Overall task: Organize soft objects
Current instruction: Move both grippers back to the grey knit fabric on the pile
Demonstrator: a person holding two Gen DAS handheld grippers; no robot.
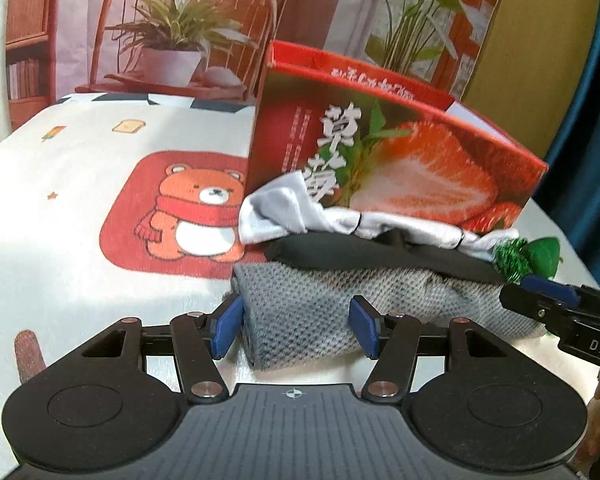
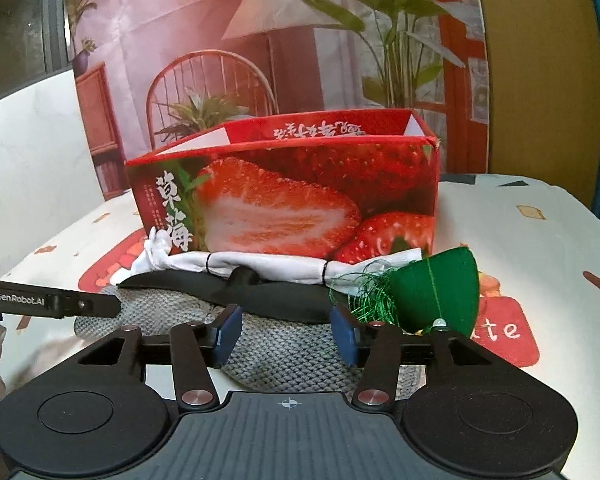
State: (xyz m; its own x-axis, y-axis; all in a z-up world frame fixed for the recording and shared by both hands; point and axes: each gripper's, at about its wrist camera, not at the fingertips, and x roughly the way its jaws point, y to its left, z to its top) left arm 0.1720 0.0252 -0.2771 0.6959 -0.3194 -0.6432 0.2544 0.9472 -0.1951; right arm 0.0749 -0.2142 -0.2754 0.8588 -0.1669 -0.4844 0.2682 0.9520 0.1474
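On the bench [image 1: 60,240], just in front of an open red box [image 1: 400,160], soft things lie in a pile: a grey knit [image 1: 320,312] nearest, a black cloth [image 1: 360,256] over its far edge, a white tied cloth [image 1: 284,208] against the box, and a green tasselled piece [image 2: 436,292] at the pile's right end. The left gripper [image 1: 298,324] has its fingers spread around the knit's left end. The right gripper [image 2: 286,334] has its fingers apart over the knit's right part

Coarse grey knit cloth [image 1: 300,316] lies before a glossy printed cardboard box [image 1: 400,160] on a matt printed tablecloth [image 1: 80,240].
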